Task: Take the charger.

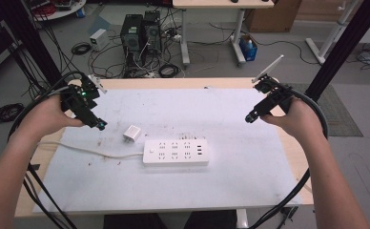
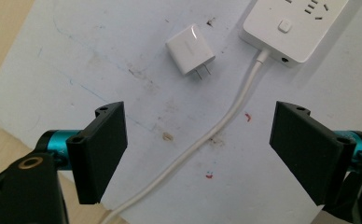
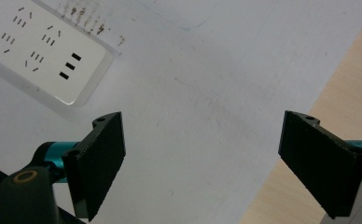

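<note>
- Looking down in the high view, the left claw [image 1: 98, 125] hangs above the bench [image 1: 250, 191] at its left side, jaws apart and holding nothing.
- A white charger [image 1: 132, 133] lies on the white sheet just right of that claw, not touched by it.
- A white power strip [image 1: 176, 152] lies flat near the bench's middle, just beside the charger; its cord [image 1: 92, 151] runs off to the left.
- The right claw [image 1: 250, 117] hangs over the bench's right side, well apart from the strip, jaws apart and empty.
- Seen in the left gripper view, the left claw [image 2: 198, 149] stands wide open above the cord [image 2: 226, 121], which passes between the jaws lower down on the sheet.
- The charger [image 2: 190, 56] lies beyond the jaws, prongs pointing toward the camera, near the strip's [image 2: 295, 28] switch end.
- Seen in the right gripper view, the right claw [image 3: 202, 158] stands wide open over bare sheet.
- The strip's [image 3: 39, 51] end with two slots lies at upper left; the bench [image 3: 347, 93] edge shows at right.
</note>
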`<state>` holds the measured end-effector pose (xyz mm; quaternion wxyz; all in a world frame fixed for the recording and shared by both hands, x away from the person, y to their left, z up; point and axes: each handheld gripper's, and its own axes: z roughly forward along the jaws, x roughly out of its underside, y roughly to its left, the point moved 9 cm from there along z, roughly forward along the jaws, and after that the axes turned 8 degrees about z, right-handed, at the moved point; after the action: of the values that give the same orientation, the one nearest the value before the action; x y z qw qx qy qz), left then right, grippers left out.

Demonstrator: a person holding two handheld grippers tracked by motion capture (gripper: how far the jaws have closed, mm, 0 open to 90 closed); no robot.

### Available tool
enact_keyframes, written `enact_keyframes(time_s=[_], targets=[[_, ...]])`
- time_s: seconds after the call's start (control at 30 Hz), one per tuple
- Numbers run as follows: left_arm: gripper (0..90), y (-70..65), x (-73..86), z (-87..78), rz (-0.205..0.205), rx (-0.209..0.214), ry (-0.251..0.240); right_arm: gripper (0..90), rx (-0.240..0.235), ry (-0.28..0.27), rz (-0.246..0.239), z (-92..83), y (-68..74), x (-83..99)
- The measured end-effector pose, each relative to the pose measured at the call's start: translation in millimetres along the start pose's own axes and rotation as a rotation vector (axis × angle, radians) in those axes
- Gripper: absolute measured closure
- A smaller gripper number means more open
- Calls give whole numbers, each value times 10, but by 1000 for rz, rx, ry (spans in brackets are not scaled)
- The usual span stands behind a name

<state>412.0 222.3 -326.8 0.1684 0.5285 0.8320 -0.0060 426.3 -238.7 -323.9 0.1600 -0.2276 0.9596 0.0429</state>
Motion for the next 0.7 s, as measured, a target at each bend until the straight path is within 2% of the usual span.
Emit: enact_keyframes(time_s=[0.07,0.2,0.27,0.33,0.37,0.43,0.6,0.63,0.7], targets=[[191,-2,-11,10,-2,0,2,140,3,3,6,4,-7,2],[190,-8,-111,97,-33,-3,-43,137,16,1,9,26,-46,4],[190,-1,-125,119,-35,-1,-39,137,15,6,13,33,-51,10],[191,10,-164,176,-59,-6,-38,137,20,5,11,50,-69,23],[191,14,-201,240,-86,-1,-36,137,20,3,13,53,-72,24],[191,16,-217,276,-101,2,-34,137,20,0,14,57,-77,24],[191,34,-299,465,-187,13,-37,137,24,0,13,87,-85,22],[191,34,-299,465,-187,13,-37,137,24,0,13,87,-85,22],[191,52,-333,624,-249,28,-24,137,27,2,6,111,-90,11]])
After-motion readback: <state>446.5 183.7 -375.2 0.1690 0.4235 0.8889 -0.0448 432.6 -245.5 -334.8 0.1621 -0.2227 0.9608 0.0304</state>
